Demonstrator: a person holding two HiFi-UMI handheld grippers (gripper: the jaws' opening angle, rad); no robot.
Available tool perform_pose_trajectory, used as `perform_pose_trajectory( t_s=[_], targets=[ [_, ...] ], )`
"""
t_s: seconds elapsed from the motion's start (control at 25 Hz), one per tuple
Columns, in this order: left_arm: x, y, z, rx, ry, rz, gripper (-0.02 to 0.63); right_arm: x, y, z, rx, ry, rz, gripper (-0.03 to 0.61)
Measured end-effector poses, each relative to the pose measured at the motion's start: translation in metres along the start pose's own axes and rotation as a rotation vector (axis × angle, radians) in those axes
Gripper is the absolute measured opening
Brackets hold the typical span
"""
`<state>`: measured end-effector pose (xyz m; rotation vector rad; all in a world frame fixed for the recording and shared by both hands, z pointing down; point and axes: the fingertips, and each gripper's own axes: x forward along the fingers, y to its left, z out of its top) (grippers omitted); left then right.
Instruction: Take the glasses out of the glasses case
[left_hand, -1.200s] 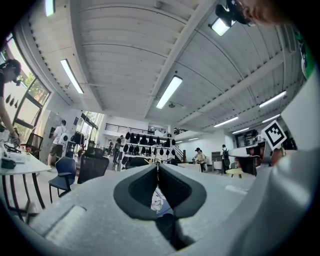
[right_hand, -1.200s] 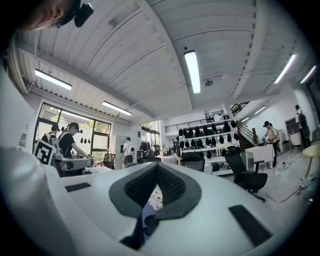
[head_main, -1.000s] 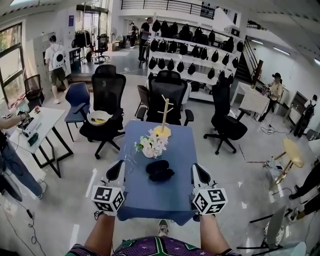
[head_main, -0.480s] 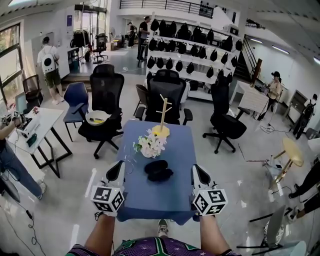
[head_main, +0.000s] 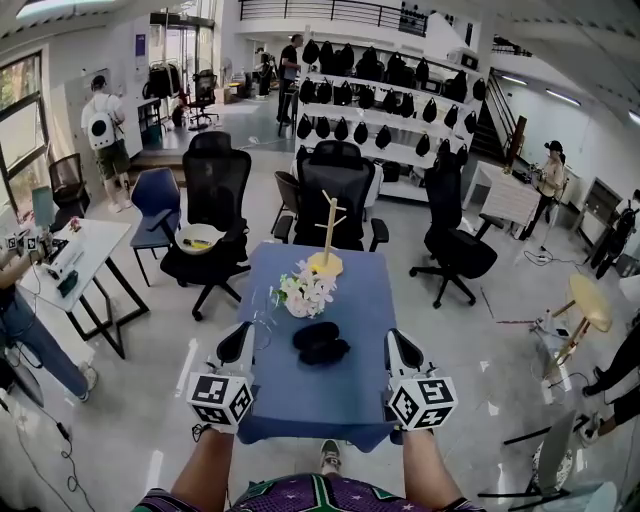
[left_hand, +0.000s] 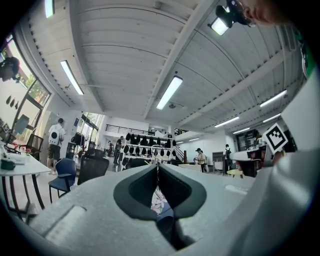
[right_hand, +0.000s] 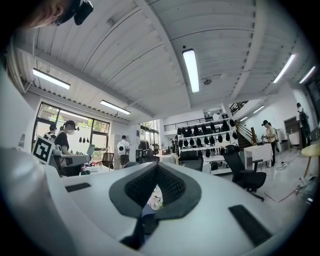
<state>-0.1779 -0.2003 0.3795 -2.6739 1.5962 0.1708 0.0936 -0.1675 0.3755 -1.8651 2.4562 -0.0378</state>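
Note:
A black glasses case lies closed in the middle of the blue table. My left gripper hangs at the table's left edge, level with the case and well apart from it. At the right edge, my right gripper is held the same way. In the left gripper view the left gripper points up and forward with its jaws shut on nothing. In the right gripper view the right gripper is likewise shut and empty. The glasses are not visible.
Behind the case stand a pot of pale flowers and a wooden branch stand on a yellow base. Black office chairs ring the far side of the table. A white desk is at the left, with people in the background.
Both grippers hold their places beside the table. The head view has shifted slightly, and people at the far left have moved a little.

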Motion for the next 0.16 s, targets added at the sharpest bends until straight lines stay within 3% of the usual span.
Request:
perform_pose_trajectory(
  t_s=[0.16],
  targets=[
    [0.0006,-0.0008,0.0006,-0.004,0.005,0.001,0.021,0.0011,0.0021,0.0011,-0.003,0.009,0.012,0.003]
  ],
)
